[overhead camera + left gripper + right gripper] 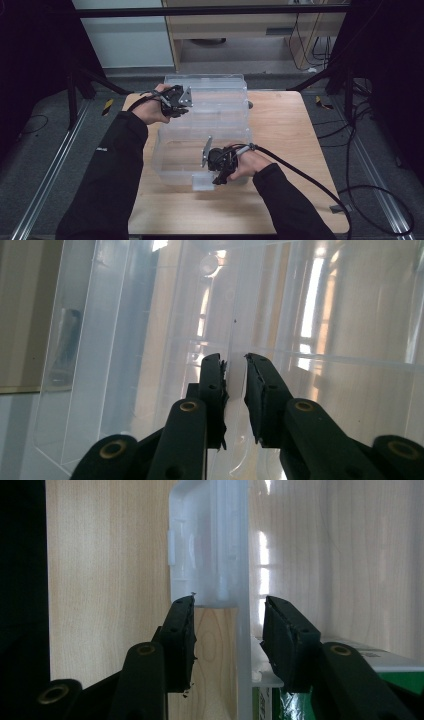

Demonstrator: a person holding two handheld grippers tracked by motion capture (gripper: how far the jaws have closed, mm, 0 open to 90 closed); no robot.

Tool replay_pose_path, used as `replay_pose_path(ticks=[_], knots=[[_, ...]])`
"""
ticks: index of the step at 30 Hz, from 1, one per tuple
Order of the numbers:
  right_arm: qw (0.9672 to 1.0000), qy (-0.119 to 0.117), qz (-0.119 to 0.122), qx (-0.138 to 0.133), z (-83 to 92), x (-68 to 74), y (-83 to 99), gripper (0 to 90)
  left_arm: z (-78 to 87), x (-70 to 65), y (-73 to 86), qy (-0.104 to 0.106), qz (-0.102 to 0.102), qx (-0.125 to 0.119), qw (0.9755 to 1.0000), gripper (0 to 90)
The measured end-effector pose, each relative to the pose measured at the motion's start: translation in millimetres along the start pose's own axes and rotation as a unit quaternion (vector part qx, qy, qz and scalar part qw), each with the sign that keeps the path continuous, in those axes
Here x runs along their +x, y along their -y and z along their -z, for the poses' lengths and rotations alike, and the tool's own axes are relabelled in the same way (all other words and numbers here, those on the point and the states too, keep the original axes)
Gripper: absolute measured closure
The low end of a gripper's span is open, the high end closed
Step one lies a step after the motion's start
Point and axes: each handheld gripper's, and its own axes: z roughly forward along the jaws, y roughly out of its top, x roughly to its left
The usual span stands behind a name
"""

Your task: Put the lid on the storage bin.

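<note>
Pale wood table [280, 150] carries a clear plastic box [175, 165], lid [215, 95] swung open behind it. Left gripper [176, 102] pinches the lid's edge; right gripper [220, 172] straddles the box's front wall by the latch [202, 182], pads apparently not quite touching.

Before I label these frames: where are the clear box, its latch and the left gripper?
clear box [172, 175], high view, near left wall.
latch [200, 555], right gripper view, its flat face.
left gripper [235, 375], left gripper view, between its fingertips.

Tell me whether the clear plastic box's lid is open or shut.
Open. The clear plastic storage box has its hinged transparent lid swung back towards the table's far edge, beside the left gripper.
</note>
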Motion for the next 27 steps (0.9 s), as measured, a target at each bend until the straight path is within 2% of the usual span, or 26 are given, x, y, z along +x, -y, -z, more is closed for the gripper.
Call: replay_pose_path(ticks=[11, 17, 27], knots=[[1.0, 0.003, -0.004, -0.003, -0.1, 0.7, 0.2, 56.7, 2.8, -2.1, -2.4, 0.005, -0.009, 0.001, 1.0, 82.9], [0.9999, 0.004, -0.008, -0.009, -0.2, 1.2, 1.3, 56.7, 6.7, -3.7, -4.8, 0.006, -0.016, 0.009, 0.9998, 84.3], [0.9999, 0.003, -0.01, -0.001, -0.5, 3.0, -0.4, 56.3, 19.5, -10.5, -3.0, 0.018, -0.021, -0.002, 0.9996, 86.2]])
